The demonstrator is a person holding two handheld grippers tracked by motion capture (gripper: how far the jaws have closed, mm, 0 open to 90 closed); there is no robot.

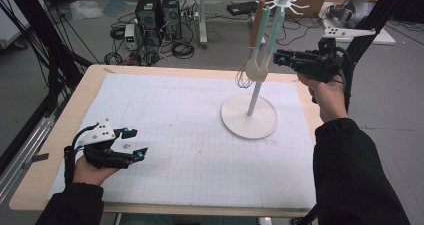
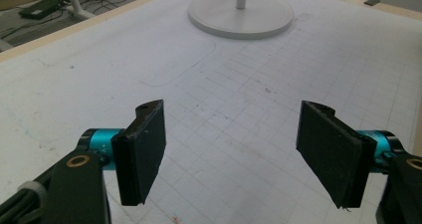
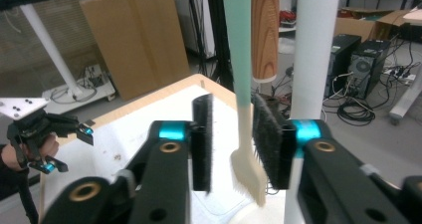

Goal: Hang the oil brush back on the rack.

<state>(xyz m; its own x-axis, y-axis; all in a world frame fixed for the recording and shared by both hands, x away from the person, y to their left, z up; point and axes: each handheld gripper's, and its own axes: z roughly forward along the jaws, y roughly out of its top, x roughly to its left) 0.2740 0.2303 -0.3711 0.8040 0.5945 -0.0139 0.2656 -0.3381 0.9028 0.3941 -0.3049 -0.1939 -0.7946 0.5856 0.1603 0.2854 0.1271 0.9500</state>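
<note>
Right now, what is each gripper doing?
Left gripper: open, holding nothing.
Right gripper: open around the hanging mint-handled brush, pads not pressing it.

My table (image 1: 60, 135) was light wood, white gridded mat (image 1: 190, 145) covering most of top. Round white stand base (image 1: 249, 116) sat on mat near far right corner.

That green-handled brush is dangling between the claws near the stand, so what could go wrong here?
The right gripper has its jaws slightly apart around the green-handled brush, which hangs from the rack. A small gap shows beside the left pad, so closing could nudge the brush into a swing. It hangs close to the white pole and the wooden-handled whisk, so a swing or sideways pull might knock them.
</note>
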